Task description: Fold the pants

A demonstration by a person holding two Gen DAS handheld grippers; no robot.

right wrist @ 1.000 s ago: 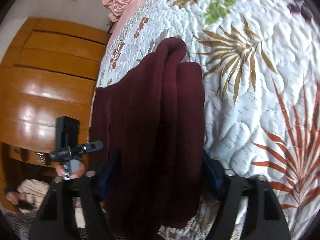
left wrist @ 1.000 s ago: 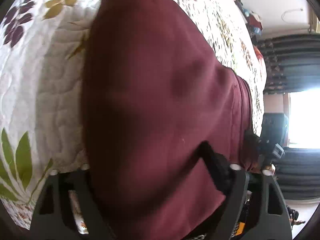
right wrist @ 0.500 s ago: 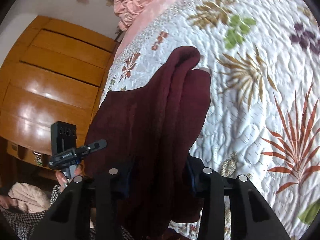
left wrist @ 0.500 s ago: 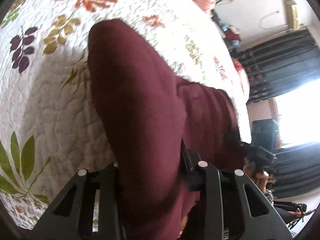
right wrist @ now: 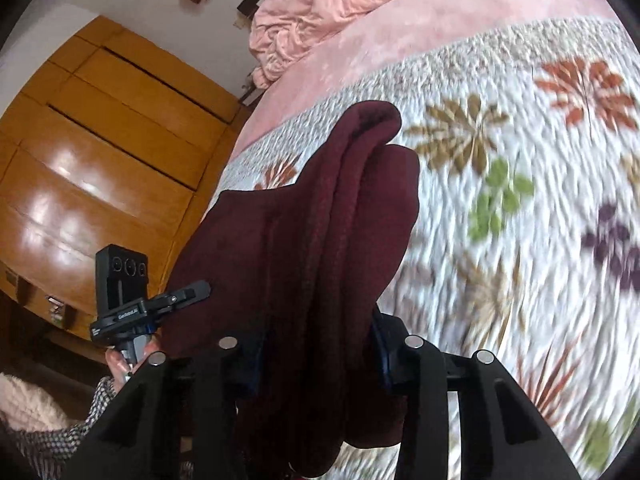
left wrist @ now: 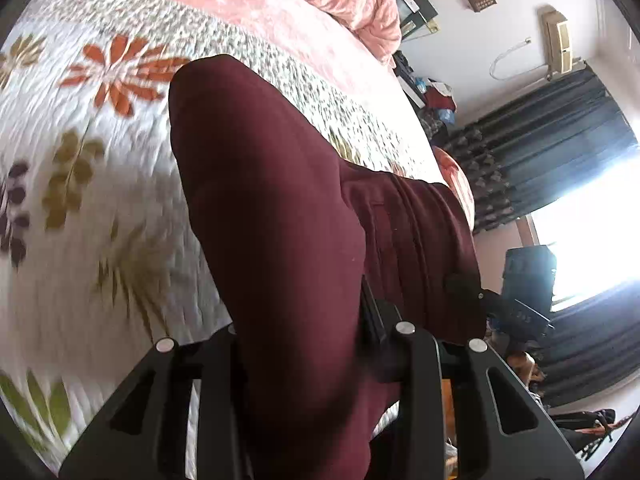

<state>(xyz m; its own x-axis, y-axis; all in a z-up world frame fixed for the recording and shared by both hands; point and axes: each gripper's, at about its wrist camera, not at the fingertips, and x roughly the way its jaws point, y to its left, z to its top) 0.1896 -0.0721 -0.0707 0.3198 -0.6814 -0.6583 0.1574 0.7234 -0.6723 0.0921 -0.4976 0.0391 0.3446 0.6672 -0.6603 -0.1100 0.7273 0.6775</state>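
Observation:
The maroon pants (left wrist: 272,208) hang in a thick folded bundle between my two grippers, lifted above the floral quilt (left wrist: 80,200). My left gripper (left wrist: 300,340) is shut on one end of the pants; cloth fills the gap and hides the pads. My right gripper (right wrist: 316,348) is shut on the other end of the pants (right wrist: 320,220), where several layered folds show. The left gripper (right wrist: 132,312) and the hand holding it also appear in the right wrist view, at the pants' left edge.
The bed's quilt (right wrist: 520,200) has a pink sheet and rumpled pink blanket (right wrist: 320,12) at its far end. A wooden wardrobe (right wrist: 100,140) stands left of the bed. Dark curtains (left wrist: 540,152) and a bright window are to the right.
Both grippers have closed on the pants and lifted them up and forward along the bed. The views now tilt toward the pink blanket at the far end.

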